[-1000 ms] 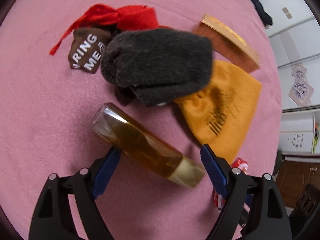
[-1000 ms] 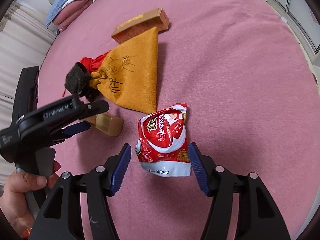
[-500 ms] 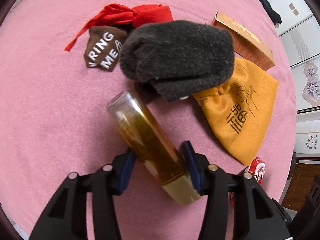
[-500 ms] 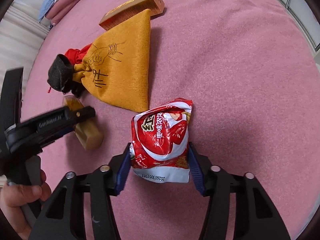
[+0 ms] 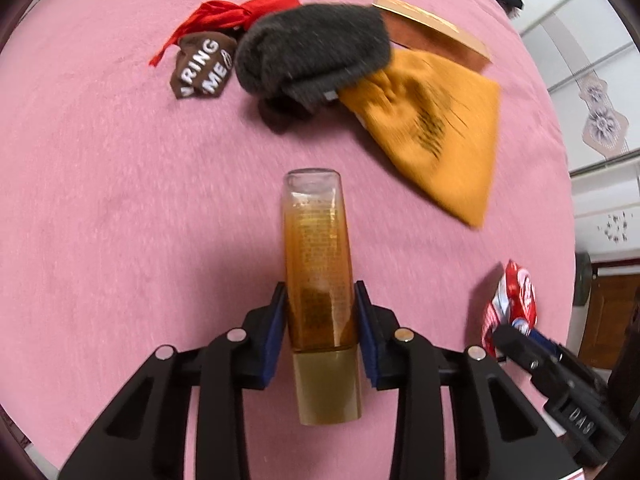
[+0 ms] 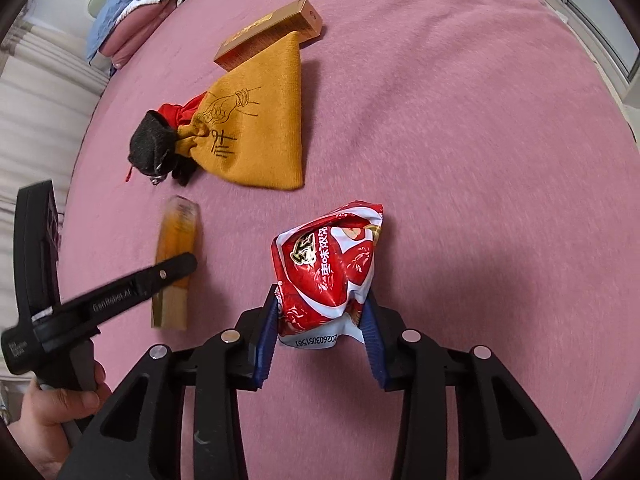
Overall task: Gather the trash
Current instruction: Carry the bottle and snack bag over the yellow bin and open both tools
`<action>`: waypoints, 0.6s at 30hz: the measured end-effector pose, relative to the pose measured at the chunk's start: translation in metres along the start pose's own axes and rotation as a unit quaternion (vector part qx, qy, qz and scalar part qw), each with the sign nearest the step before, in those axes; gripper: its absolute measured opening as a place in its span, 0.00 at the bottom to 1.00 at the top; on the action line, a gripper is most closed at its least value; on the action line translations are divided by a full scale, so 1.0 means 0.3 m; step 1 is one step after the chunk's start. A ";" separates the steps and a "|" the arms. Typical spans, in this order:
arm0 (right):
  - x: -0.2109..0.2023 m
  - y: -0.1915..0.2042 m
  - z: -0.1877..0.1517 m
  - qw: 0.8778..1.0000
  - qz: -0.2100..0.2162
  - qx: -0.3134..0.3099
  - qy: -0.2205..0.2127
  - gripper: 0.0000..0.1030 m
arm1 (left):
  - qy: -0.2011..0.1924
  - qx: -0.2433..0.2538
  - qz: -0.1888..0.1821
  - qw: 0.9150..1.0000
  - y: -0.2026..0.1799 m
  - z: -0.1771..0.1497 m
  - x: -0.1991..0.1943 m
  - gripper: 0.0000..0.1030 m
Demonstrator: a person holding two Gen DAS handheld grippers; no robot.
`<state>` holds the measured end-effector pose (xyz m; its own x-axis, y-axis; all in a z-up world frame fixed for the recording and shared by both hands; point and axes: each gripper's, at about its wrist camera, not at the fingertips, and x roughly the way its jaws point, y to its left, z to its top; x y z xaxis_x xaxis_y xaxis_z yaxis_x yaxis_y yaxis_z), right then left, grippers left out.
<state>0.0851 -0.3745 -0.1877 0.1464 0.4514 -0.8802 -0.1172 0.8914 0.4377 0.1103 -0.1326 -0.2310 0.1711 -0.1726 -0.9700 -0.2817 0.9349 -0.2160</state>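
While clamped, red packet [image 6: 326,268] reads "2026030515", brown tag [image 5: 202,68] "RING ME"

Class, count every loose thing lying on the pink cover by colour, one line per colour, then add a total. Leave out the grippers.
Red: 2, snack packet, red cloth
Amber: 1, bottle
Orange: 1, pouch
Grey: 1, woolly cloth
Brown: 2, lettered tag, box
Total: 7
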 end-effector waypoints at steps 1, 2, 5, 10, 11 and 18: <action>-0.010 0.000 -0.009 1.000 0.001 0.000 -0.002 0.36 | 0.002 0.005 -0.002 1.000 -0.006 -0.010 -0.006 0.32; -0.021 -0.001 -0.019 1.000 0.002 0.001 -0.005 0.36 | 0.004 0.012 -0.003 1.000 -0.013 -0.031 -0.012 0.32; -0.056 -0.012 -0.054 1.000 0.004 0.005 -0.011 0.36 | 0.011 0.027 -0.010 1.000 -0.047 -0.092 -0.020 0.31; -0.123 -0.060 -0.127 1.000 0.009 0.022 -0.021 0.36 | 0.022 0.055 -0.026 0.998 -0.125 -0.167 -0.031 0.31; -0.142 -0.078 -0.147 0.999 0.008 0.026 -0.024 0.36 | 0.023 0.063 -0.030 0.997 -0.151 -0.191 -0.035 0.31; -0.247 -0.169 -0.239 0.998 -0.001 0.050 -0.046 0.36 | 0.026 0.100 -0.059 0.993 -0.328 -0.263 -0.056 0.31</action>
<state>0.0097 -0.4560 -0.1577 0.2371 0.4475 -0.8623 -0.0194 0.8896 0.4563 0.0607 -0.2461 -0.2021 0.1407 -0.2953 -0.9450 -0.0696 0.9492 -0.3070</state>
